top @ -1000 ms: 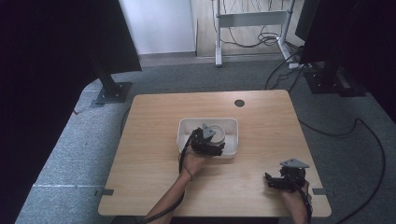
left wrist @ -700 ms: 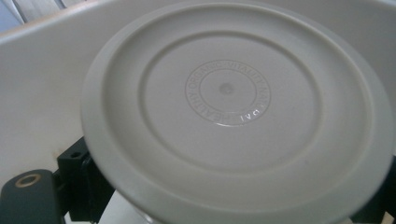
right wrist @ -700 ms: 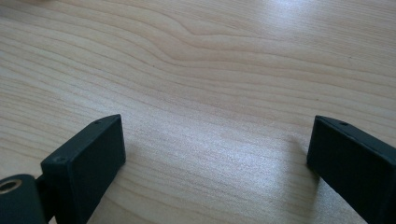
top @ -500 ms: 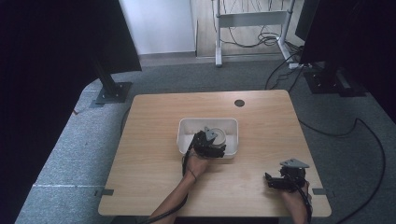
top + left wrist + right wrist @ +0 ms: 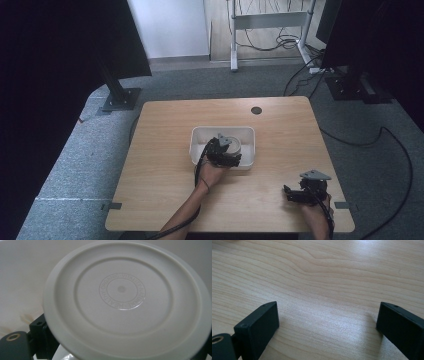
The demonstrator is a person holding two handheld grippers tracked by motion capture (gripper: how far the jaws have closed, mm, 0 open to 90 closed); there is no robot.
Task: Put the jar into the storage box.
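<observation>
- in the white tub (image 5: 197,137) at the middle of the wooden table (image 5: 160,190), my left gripper (image 5: 223,154) reaches over the near wall toward a round white container (image 5: 233,143).
- in the left gripper view the container's ridged lid (image 5: 125,302) sits between the jaws, one black jaw at each edge; i judge they flank it for a grasp, but i cannot tell if they are clamped on it or just around it.
- my right gripper (image 5: 304,194) rests low at the table's near right corner, jaws spread wide over bare wood with nothing between them, parked out of the way i think.
- the tub walls stand close around the container, so sideways room looks tight; straight up is free.
- open tabletop lies left of the tub, and between the tub and the right gripper, for setting things down.
- the right gripper sits near the table edge, with little margin outward.
</observation>
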